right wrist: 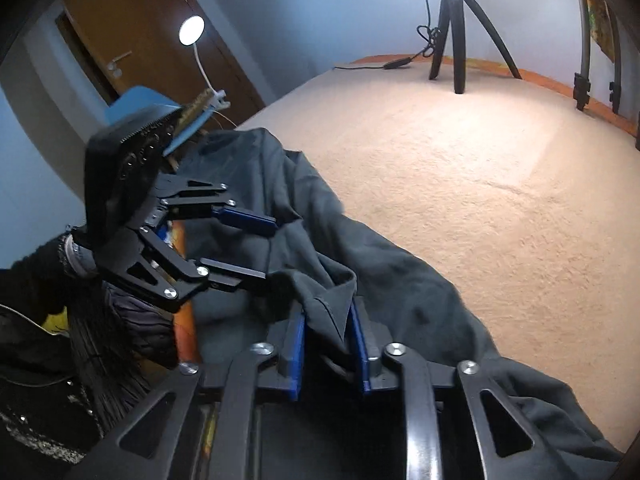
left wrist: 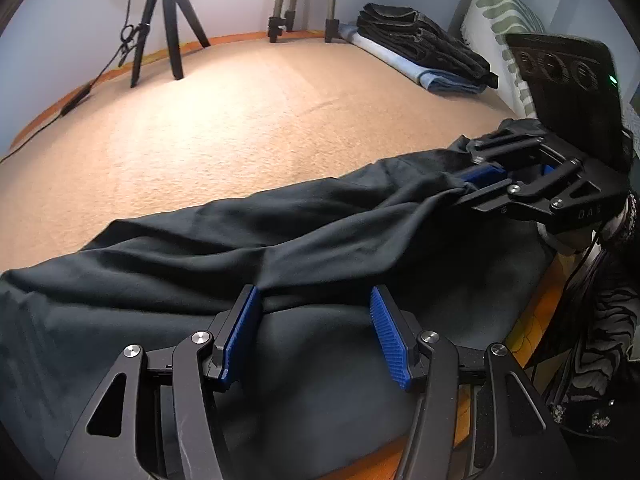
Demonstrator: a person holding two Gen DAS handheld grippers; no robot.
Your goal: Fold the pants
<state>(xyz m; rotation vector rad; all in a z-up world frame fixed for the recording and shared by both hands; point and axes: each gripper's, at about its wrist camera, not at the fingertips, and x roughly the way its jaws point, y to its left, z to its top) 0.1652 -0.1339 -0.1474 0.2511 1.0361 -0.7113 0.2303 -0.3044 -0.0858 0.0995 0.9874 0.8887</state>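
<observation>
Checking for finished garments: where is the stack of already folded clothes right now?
In the left wrist view the folded clothes lie at the upper right, far across the beige surface, beside the striped pillow.

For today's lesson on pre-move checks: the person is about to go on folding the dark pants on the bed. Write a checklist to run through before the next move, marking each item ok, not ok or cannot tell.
1. right gripper has fabric between its pads: ok, a fold of the pants is pinched.
2. left gripper has a hold: not ok, it is open above the cloth.
3. Pants lie flat: not ok, they are bunched and creased.
4. Room on the bed cover for the fold: ok.
5. Stack of folded clothes out of the way: ok, far corner.
6. Hem and waistband aligned: cannot tell.
</observation>
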